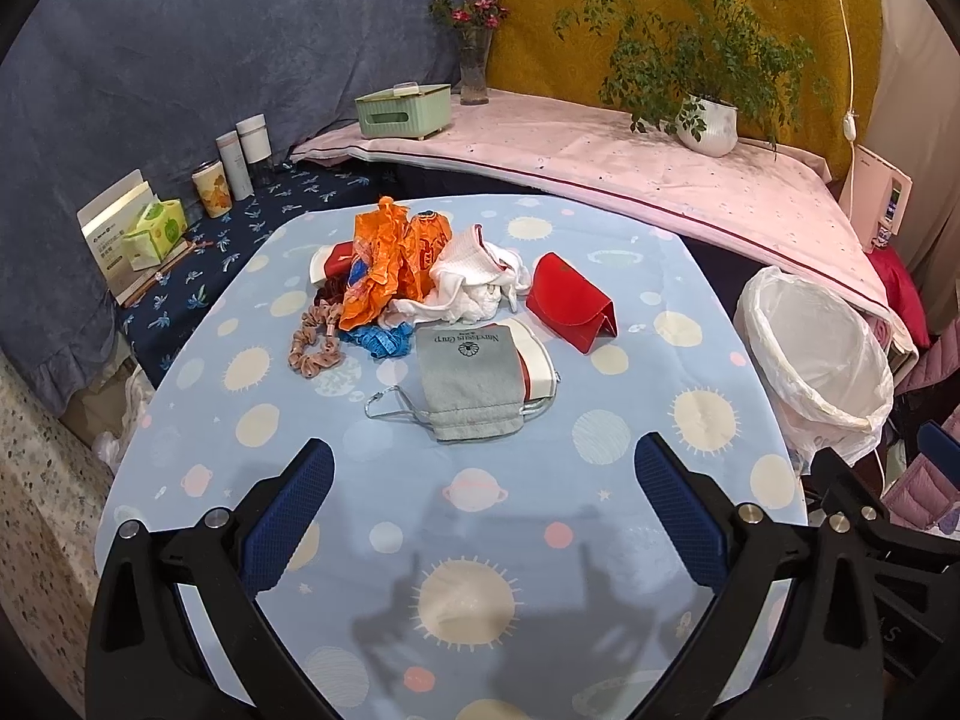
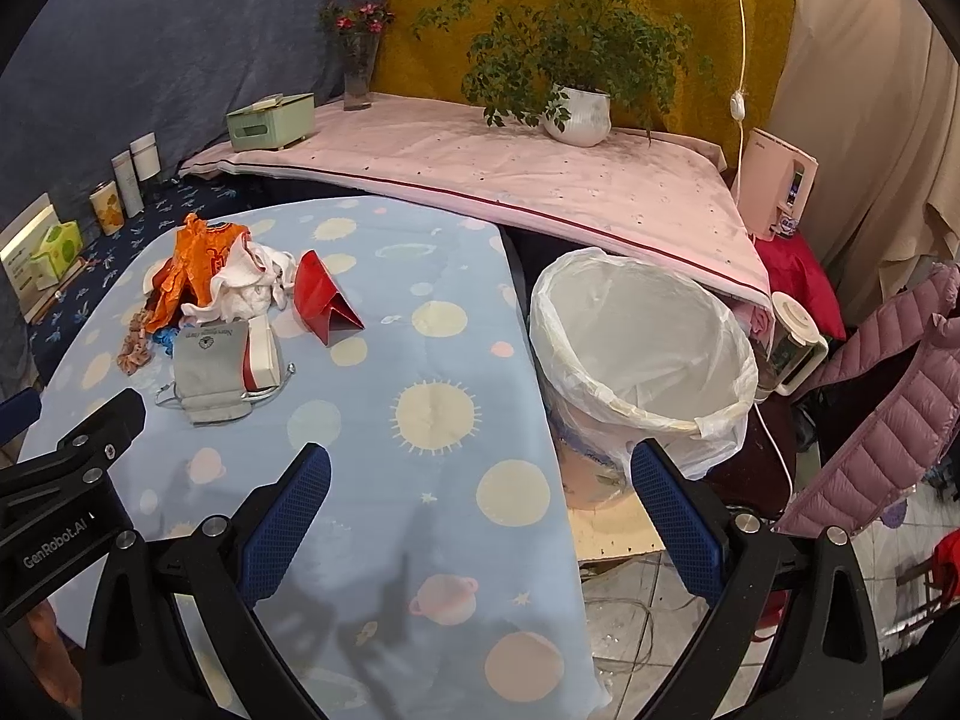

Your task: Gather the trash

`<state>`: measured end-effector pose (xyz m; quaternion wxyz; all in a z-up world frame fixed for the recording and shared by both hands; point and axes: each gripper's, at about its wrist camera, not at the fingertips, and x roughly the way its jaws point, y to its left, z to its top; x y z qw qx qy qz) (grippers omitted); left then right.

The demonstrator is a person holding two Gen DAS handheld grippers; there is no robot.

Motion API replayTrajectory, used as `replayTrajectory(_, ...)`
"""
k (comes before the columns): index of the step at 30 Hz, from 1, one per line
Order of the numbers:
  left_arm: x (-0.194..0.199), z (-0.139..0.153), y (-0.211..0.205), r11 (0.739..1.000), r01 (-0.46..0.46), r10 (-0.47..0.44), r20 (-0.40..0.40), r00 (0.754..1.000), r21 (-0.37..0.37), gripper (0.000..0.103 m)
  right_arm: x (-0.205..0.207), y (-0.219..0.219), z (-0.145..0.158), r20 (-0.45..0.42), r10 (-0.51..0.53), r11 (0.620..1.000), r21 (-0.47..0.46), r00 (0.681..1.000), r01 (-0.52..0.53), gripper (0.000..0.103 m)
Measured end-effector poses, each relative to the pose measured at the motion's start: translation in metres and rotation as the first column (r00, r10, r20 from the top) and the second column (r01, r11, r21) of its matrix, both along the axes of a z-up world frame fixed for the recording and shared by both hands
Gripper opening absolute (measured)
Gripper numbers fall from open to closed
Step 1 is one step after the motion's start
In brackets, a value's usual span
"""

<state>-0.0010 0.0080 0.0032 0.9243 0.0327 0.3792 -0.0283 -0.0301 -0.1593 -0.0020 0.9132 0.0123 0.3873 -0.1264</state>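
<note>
You held your left gripper and right gripper spread wide, both empty, above the table; the trash pile lay untouched beside the lined bin.

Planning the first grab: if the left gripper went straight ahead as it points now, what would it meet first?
Probably the grey pouch, nearest of the pile; the left gripper is open over bare tablecloth. Depth is unclear.

one bin, two grippers, one scrunchie
</note>
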Motion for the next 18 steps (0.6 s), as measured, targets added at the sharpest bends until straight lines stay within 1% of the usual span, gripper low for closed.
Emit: replayTrajectory(18, 0.0001, -0.0028, 0.0002, 1.000, -0.009, 0.009, 0.002, 1.000, 0.003, 0.096, 0.0036, 0.0009, 0.0019, 0.009, 0.005, 1.000, -0.006, 1.000, -0.005, 0.096)
